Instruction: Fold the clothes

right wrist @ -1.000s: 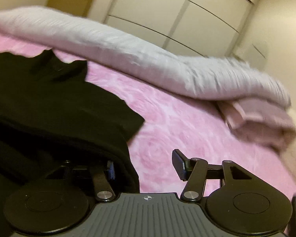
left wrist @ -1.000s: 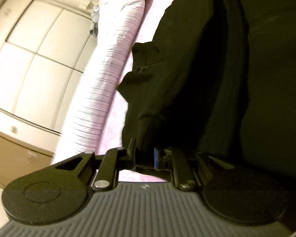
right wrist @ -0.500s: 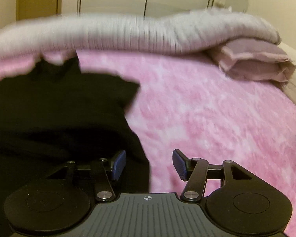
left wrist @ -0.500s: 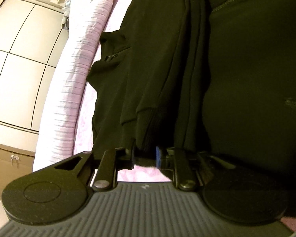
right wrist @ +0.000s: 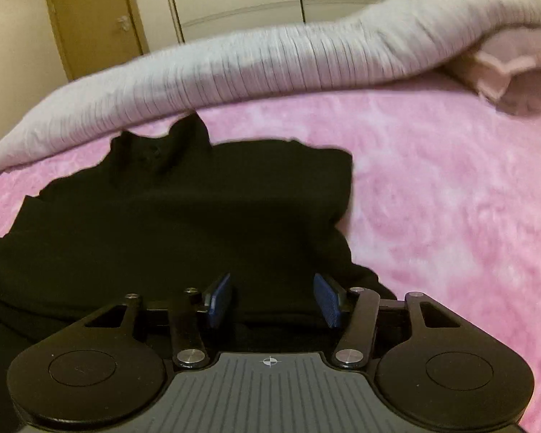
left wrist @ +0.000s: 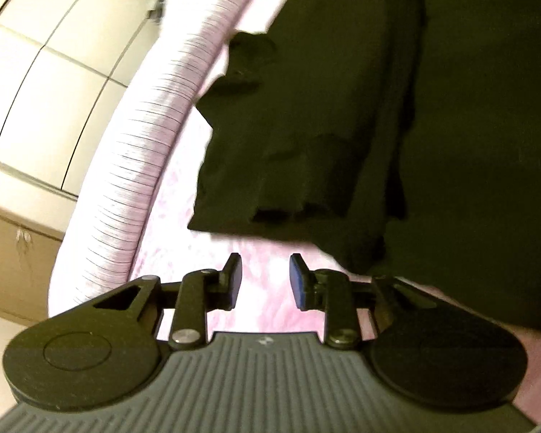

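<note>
Fabric has left both grippers: left gripper [left wrist: 264, 281] and right gripper [right wrist: 274, 299] now gape empty over the black zip-up garment [right wrist: 198, 223] on the fuzzy pink blanket [right wrist: 451, 198], cream wardrobe doors [left wrist: 47, 72] behind.

Left claw [left wrist: 265, 281] sits wide apart now, both blue-faced pads clear, nothing pinched between them, its linkage arms splayed out from the ribbed grey body. The view along it is rolled hard over to one side. Right claw [right wrist: 272, 299] is spread too, even wider, blue pads [right wrist: 328, 305] angled outward, gap between them empty, holding level and low. No hand or sleeve shows in either view.
</note>
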### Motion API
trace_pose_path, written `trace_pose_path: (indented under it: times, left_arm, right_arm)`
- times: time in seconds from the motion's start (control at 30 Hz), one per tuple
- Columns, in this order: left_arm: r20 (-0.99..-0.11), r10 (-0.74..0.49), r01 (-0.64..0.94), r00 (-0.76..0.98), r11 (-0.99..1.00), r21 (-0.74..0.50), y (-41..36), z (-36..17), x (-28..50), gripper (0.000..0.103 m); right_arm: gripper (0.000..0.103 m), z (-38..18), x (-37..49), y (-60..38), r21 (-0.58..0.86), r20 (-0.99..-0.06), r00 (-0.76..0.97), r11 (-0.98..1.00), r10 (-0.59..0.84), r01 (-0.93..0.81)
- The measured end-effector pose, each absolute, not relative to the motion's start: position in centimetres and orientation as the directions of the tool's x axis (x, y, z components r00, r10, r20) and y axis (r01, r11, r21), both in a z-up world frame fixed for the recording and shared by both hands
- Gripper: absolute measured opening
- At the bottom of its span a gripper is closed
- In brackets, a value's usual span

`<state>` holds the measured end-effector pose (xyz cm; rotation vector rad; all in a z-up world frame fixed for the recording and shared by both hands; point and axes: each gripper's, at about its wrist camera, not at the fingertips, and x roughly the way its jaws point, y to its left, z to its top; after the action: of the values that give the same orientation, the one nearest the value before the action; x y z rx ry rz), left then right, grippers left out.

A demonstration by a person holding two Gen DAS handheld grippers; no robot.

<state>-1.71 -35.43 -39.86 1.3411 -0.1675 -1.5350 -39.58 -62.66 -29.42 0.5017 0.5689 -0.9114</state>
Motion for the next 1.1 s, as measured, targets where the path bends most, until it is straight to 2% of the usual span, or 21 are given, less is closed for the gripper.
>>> trace_pose_path:
  times: [0.03,0.13,0.27,0.37,0.47,0.57,0.63,0.73,0.87,0.97,1.1]
  left_arm:
    - [-0.649,-0.746,0.618,0.150,-0.441,0.651,-36.1,-39.7,-1.9,0.033]
    - [-0.659,-0.747,0.697,0.092,-0.424,0.578,-38.3,-39.4,-2.6,0.030]
    - [-0.690,-0.724,0.760,0.033,-0.430,0.487,-40.9,-39.8,-3.5,0.029]
    - [-0.709,-0.703,0.745,0.047,-0.449,0.494,-41.9,-40.7,-3.4,0.028]
    - [-0.720,-0.693,0.760,0.047,-0.443,0.476,-41.9,-40.8,-2.3,0.031]
    - [-0.720,-0.692,0.764,0.055,-0.435,0.476,-41.6,-41.5,-1.6,0.031]
    - [-0.716,-0.696,0.776,0.052,-0.424,0.468,-41.5,-41.8,-1.1,0.031]
    - [-0.711,-0.701,0.795,0.054,-0.401,0.456,-41.1,-41.6,-0.7,0.031]
    - [-0.687,-0.723,0.818,0.077,-0.348,0.458,-39.0,-39.9,-0.1,0.032]
    - [-0.646,-0.750,0.809,0.140,-0.289,0.511,-37.0,-38.8,-0.3,0.032]
    - [-0.625,-0.772,0.842,0.117,-0.256,0.475,-34.6,-37.1,-0.7,0.033]
  right_arm:
    - [0.055,-29.7,-39.5,-63.0,0.169,-0.653,0.484,0.511,-0.583,0.843]
    - [0.055,-28.4,-39.3,-63.2,0.181,-0.578,0.517,0.519,-0.631,0.835]
    - [0.055,-30.8,-38.7,-66.4,0.176,-0.682,0.471,0.499,-0.560,0.849]
    - [0.055,-30.1,-38.6,-67.9,0.204,-0.682,0.470,0.471,-0.561,0.858]
    - [0.055,-28.5,-38.1,-68.2,0.216,-0.610,0.518,0.503,-0.600,0.837]
    - [0.055,-29.8,-36.4,-70.2,0.178,-0.641,0.494,0.513,-0.587,0.840]
    - [0.055,-32.1,-35.9,-72.3,0.208,-0.703,0.476,0.488,-0.528,0.848]
    - [0.056,-32.1,-36.6,-72.5,0.247,-0.691,0.494,0.470,-0.528,0.848]
    - [0.057,-29.5,-36.9,-68.5,0.171,-0.636,0.483,0.501,-0.601,0.849]
    - [0.057,-30.6,-36.9,-66.3,0.105,-0.681,0.466,0.554,-0.565,0.826]
    - [0.057,-29.7,-37.4,-63.4,0.079,-0.674,0.439,0.533,-0.594,0.843]
